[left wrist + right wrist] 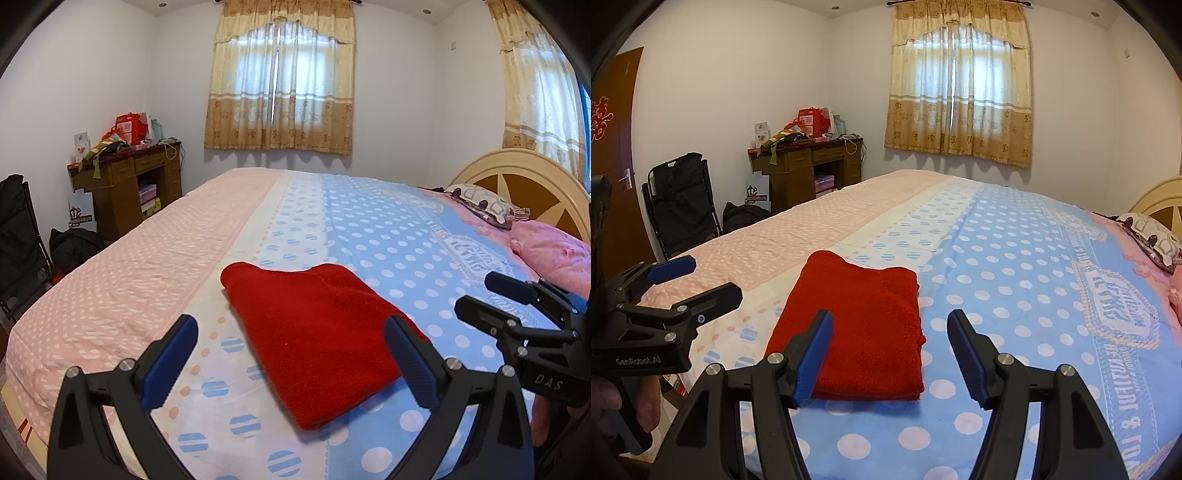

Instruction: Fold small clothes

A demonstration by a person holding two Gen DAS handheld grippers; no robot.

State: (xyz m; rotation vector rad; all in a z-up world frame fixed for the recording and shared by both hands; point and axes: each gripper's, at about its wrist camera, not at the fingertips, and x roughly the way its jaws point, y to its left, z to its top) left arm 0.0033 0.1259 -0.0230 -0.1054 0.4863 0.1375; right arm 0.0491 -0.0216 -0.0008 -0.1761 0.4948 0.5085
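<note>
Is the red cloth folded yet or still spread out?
Folded: the red cloth lies as a compact layered rectangle on the bed.

Both wrist cameras hover low near the bed's point(129, 266) near edge, facing the curtained window point(960, 92); both share the red folded cloth point(314, 332)

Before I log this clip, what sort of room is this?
A home bedroom, most likely. A made bed with a round headboard and pillows fills the view, a curtained window is behind it, and a cluttered desk stands in the corner.
</note>
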